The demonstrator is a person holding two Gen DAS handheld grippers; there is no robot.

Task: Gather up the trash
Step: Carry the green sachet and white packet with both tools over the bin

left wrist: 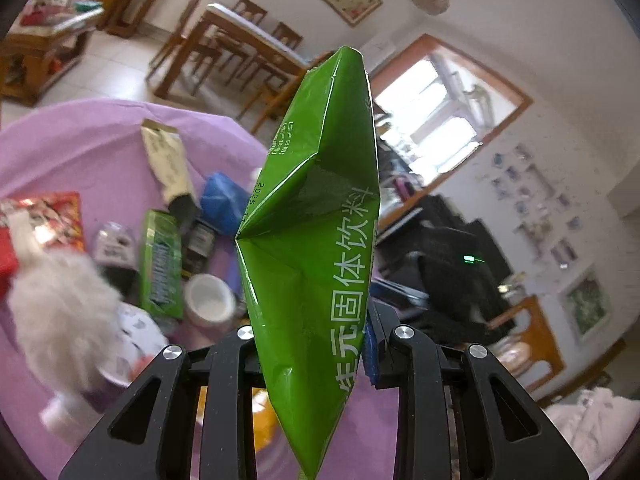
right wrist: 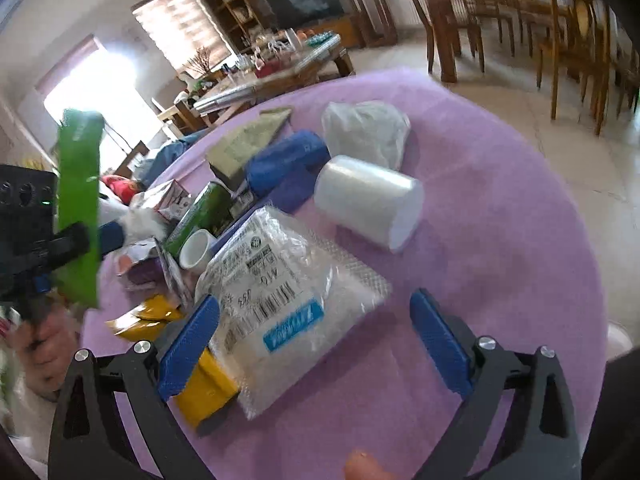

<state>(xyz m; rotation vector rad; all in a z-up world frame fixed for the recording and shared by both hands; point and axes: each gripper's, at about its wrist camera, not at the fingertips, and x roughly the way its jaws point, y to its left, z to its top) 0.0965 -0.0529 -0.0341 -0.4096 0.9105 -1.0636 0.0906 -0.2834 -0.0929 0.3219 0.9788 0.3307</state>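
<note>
I've got the green sachet point(left wrist: 316, 240) pinched in my left claw point(left wrist: 320, 340), jaws closed flat on its lower half, and it stands up clear of the purple table point(right wrist: 500, 248), lifted off the cloth. It looks like an empty foil drink-powder packet: creased, glossy, next to no weight by my reckoning. Slick film like that could slide out of a loose pinch, so I judge the flat lower panel the right place to hold, not the crumpled top.

My right claw point(right wrist: 316, 344) hangs wide open over the near side of the table, nothing between its blue pads point(right wrist: 188, 344). Right under it lies a clear plastic bag point(right wrist: 288, 300) with a barcode label, soft and floppy I'd say, best taken by a bunched edge. A yellow wrapper point(right wrist: 208, 392) pokes out from beneath its near left corner.

Further in, a white roll point(right wrist: 368, 204) lies on its side, and behind it a blue roll point(right wrist: 284, 160) and a crumpled white bag point(right wrist: 364, 128).

Containers? A small white cup point(right wrist: 196, 250) sits mid-table, mouth towards my right camera; I can't tell if anything is in it. No bin in either view.
</note>
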